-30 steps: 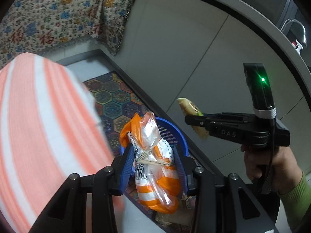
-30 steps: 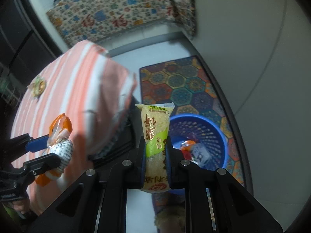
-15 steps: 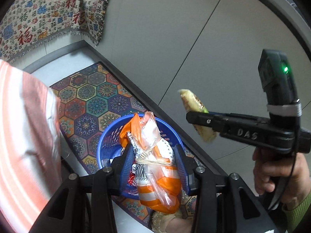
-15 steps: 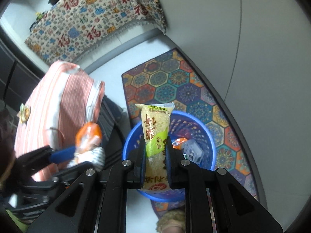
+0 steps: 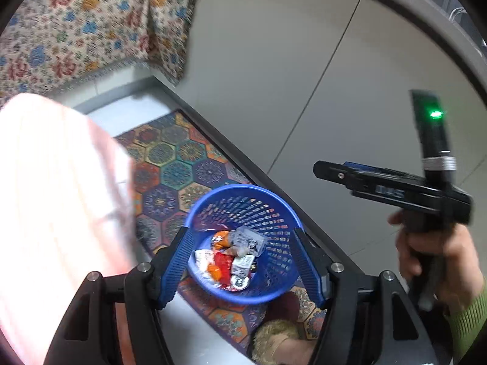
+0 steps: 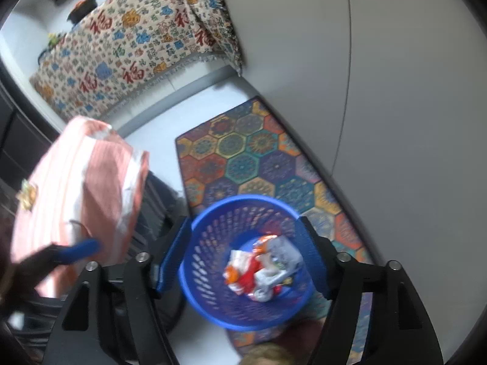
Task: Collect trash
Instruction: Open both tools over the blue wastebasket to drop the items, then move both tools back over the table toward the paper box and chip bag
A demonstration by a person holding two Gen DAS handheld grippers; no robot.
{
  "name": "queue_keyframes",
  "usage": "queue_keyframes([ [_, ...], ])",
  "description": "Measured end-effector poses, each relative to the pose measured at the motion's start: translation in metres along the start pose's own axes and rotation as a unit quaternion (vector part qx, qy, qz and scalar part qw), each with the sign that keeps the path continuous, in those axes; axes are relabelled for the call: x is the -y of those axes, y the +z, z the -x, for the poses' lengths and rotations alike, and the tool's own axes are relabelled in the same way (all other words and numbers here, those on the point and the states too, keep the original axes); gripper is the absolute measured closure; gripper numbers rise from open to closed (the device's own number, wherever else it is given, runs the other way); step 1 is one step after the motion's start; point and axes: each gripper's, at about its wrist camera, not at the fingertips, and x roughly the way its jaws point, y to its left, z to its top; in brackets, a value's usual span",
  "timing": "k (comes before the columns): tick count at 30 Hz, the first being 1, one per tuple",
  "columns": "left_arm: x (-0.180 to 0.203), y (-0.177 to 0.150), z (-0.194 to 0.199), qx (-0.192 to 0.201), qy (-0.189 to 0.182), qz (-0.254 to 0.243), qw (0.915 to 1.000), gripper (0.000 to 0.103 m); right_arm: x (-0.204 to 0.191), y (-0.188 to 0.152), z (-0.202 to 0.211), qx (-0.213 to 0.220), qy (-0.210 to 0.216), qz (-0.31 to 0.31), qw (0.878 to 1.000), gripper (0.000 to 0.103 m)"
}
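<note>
A blue mesh basket (image 5: 268, 213) stands on the patterned rug and holds a pile of wrappers (image 5: 231, 258). My left gripper (image 5: 240, 261) is open and empty, hovering above the basket. My right gripper (image 6: 243, 261) is open and empty too, above the same basket (image 6: 213, 243) with the trash pile (image 6: 261, 267) between its fingers. The right gripper (image 5: 316, 170) also shows from the side in the left wrist view, to the right of the basket, with nothing in it. The left gripper's blue fingertip (image 6: 79, 249) shows blurred at the lower left of the right wrist view.
A table with an orange-and-white striped cloth (image 6: 82, 188) stands left of the basket. The hexagon-patterned rug (image 6: 243, 158) lies along a grey wall (image 6: 395, 91). A cloth-covered piece of furniture (image 6: 127, 54) stands at the back. A small flat thing (image 6: 27, 194) lies on the striped cloth.
Both grippers have opened above the basket. The orange-and-white packet has left the left gripper and the yellow-green packet has left the right one; more wrappers lie in the basket now.
</note>
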Motion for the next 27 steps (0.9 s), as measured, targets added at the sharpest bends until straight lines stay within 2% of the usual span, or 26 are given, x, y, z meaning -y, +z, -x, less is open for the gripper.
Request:
queue_keyframes([
  [5, -0.042, -0.042, 0.07, 0.015, 0.04, 0.011, 0.999, 0.035, -0.037, -0.007, 0.012, 0.022, -0.019, 0.057, 0.998, 0.022],
  [9, -0.097, -0.085, 0.115, 0.015, 0.105, 0.033, 0.9939, 0.035, -0.095, -0.025, 0.022, 0.046, -0.018, 0.119, 0.992, 0.016],
  [10, -0.109, -0.093, 0.124, 0.015, 0.118, 0.039, 0.9922, 0.035, -0.112, -0.03, 0.024, 0.048, -0.011, 0.135, 0.99, 0.013],
  [14, -0.177, -0.128, 0.16, 0.012, 0.167, 0.089, 0.9819, 0.035, -0.203, -0.059, 0.028, 0.039, 0.062, 0.194, 0.978, 0.005],
  [16, -0.2, -0.136, 0.176, 0.028, 0.181, 0.099, 0.9781, 0.035, -0.25, -0.072, 0.026, 0.026, 0.101, 0.214, 0.971, 0.005],
  [18, -0.227, -0.139, 0.187, 0.026, 0.211, 0.106, 0.9714, 0.035, -0.289, -0.081, 0.02, 0.008, 0.127, 0.227, 0.966, 0.005],
  [20, -0.249, -0.14, 0.194, 0.029, 0.223, 0.111, 0.968, 0.035, -0.33, -0.088, 0.011, -0.004, 0.145, 0.245, 0.959, 0.005],
  [23, -0.288, -0.139, 0.203, 0.036, 0.228, 0.125, 0.9649, 0.035, -0.373, -0.097, -0.006, -0.008, 0.142, 0.282, 0.949, 0.005],
  [27, -0.328, -0.127, 0.206, 0.045, 0.222, 0.134, 0.9648, 0.031, -0.392, -0.106, -0.026, -0.013, 0.115, 0.311, 0.943, 0.001],
])
